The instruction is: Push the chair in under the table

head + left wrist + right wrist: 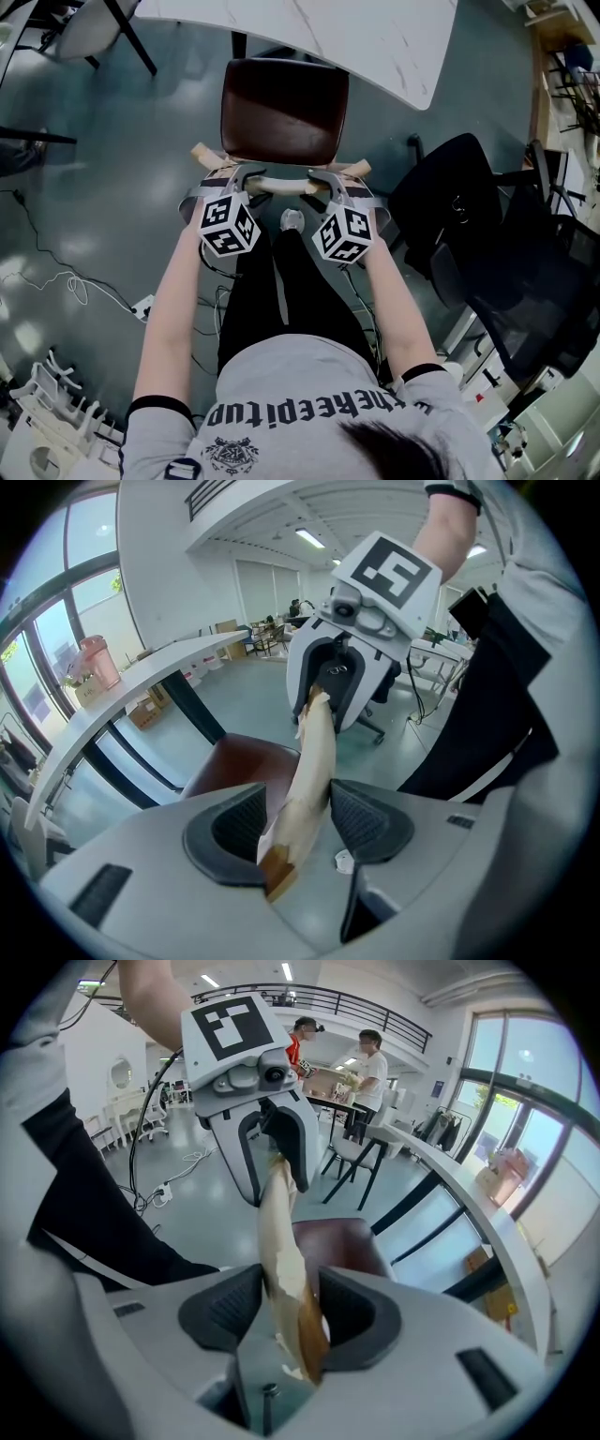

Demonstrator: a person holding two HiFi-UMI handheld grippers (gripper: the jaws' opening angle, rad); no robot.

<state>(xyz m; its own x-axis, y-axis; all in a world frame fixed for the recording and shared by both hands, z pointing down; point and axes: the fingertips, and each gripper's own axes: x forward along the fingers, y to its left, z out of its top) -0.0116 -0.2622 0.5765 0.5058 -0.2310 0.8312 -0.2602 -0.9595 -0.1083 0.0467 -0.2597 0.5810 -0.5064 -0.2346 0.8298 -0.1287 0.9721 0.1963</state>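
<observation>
The chair has a dark brown seat [284, 108] and a pale curved wooden backrest [281, 185]. It stands in front of me, its seat's far part under the edge of the white marble table [375, 37]. My left gripper [225, 178] is shut on the backrest's left end and my right gripper [333, 180] on its right end. In the left gripper view the backrest [314, 761] fills the gap between the pads of the left gripper [300, 822]. The right gripper view shows the same backrest [277, 1232] between the pads of the right gripper [291, 1307].
A black office chair [506, 272] stands close on the right. Cables [66, 281] trail over the grey floor at the left, and a white rack [47, 403] sits at the lower left. Two people [361, 1063] stand by a far table.
</observation>
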